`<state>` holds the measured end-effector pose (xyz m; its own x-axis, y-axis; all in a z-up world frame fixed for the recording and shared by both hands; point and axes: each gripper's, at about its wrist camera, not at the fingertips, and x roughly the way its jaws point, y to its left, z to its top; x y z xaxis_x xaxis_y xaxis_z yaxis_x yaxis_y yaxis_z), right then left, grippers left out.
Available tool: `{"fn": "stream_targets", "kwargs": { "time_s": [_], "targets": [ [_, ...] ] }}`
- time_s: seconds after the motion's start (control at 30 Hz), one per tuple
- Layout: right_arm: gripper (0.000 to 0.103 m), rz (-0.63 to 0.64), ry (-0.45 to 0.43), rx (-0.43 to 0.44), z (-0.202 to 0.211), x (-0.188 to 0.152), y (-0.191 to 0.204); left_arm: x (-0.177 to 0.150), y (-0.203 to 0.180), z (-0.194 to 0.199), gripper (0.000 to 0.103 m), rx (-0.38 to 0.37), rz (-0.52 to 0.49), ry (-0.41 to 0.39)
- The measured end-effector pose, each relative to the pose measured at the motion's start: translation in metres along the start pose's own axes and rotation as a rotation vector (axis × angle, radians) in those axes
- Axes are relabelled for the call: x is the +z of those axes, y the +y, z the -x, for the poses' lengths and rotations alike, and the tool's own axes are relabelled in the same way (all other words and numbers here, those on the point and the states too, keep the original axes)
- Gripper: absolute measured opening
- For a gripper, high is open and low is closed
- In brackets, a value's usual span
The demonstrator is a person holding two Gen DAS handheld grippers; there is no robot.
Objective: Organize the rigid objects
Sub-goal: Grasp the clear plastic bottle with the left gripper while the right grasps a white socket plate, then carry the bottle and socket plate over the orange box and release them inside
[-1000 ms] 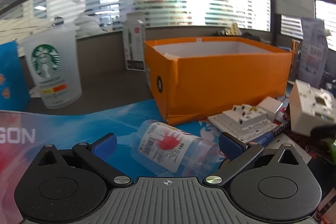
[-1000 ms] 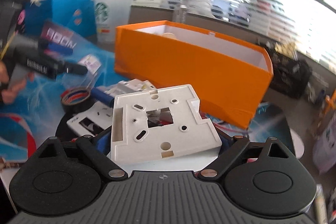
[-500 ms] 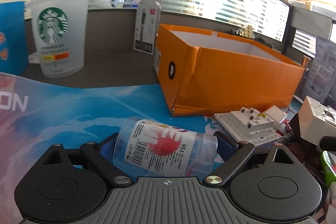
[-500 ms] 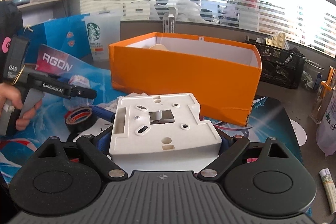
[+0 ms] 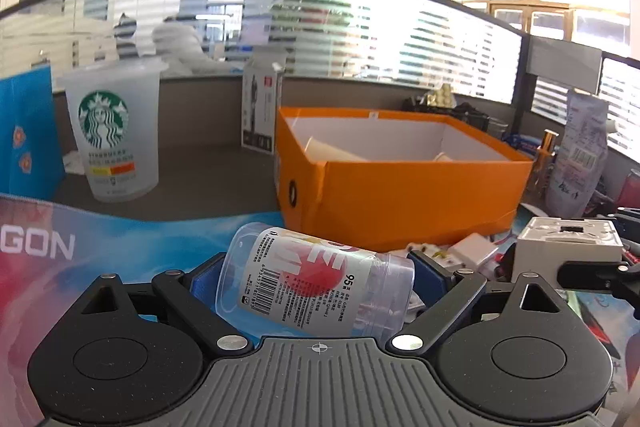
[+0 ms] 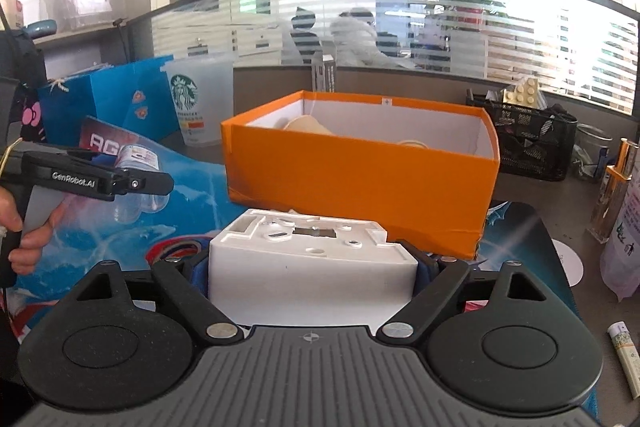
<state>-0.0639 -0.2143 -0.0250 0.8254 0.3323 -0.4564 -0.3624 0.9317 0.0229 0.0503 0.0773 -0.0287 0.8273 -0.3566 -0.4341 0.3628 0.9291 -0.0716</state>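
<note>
Clear plastic jar (image 5: pixel 316 291) is clamped crosswise in the left gripper (image 5: pixel 316 279) jaws; white switch box (image 6: pixel 312 263) is clamped in the right gripper (image 6: pixel 312 267) jaws. Orange box (image 6: pixel 360 179) is seen at twelve o'clock of both, nearer the right.

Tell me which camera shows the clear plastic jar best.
The left wrist view: the clear plastic jar lies sideways between the left tool's fingers, label readable. The right wrist view shows it small and distant, partly hidden behind that tool.
</note>
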Motion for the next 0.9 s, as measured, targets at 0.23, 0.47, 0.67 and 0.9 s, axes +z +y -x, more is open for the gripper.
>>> {"fn": "stream_targets", "kwargs": {
  "time_s": [0.23,0.47,0.67,0.9],
  "targets": [
    [0.085,-0.022,-0.048,-0.013,0.015,0.008,0.001,0.009,-0.013,0.014,0.094,-0.006,-0.009,-0.040],
    [0.085,-0.018,-0.094,-0.020,0.027,0.019,0.003,0.023,-0.025,0.028,0.094,-0.021,-0.006,-0.090],
    [0.085,-0.033,-0.138,-0.026,0.035,0.028,0.000,0.036,-0.037,0.028,0.094,-0.023,-0.002,-0.116],
    [0.085,-0.041,-0.172,-0.029,0.038,0.039,-0.003,0.050,-0.048,0.021,0.094,-0.040,-0.003,-0.137]
  ]
}}
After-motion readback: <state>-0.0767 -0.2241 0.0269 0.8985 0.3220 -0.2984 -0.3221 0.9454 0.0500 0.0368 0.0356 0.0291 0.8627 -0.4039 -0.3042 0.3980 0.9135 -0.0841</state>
